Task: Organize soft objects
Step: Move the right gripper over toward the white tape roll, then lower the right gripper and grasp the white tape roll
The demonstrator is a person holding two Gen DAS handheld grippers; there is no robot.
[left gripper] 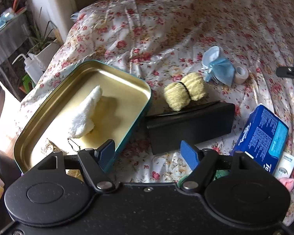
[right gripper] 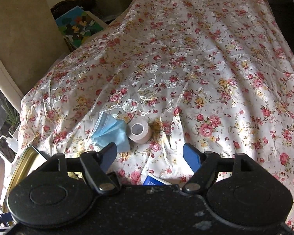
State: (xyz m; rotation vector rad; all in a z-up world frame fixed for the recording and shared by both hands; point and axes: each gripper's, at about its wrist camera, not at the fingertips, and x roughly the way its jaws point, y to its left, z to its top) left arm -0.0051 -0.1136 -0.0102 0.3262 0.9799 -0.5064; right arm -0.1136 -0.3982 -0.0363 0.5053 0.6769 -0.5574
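Ahead-left of the released, empty left tool [left gripper: 147,153], the open tin [left gripper: 139,82] holds a white fluffy toy [left gripper: 84,113], while the right tool [right gripper: 149,156] gapes empty just behind the face mask [right gripper: 109,131].

A bed [left gripper: 205,19] covered with a wrinkled floral sheet [right gripper: 186,68] carries everything. On it lie an open teal tin [left gripper: 139,117] at the left edge, a black box [left gripper: 192,125] touching the tin's right side, a yellow bundle [left gripper: 184,91] just behind the box, a crumpled blue face mask [right gripper: 109,131], a roll of tape [right gripper: 140,132] touching the mask, and a blue tissue pack [left gripper: 262,137] with a small white tube [left gripper: 286,165] beside it.
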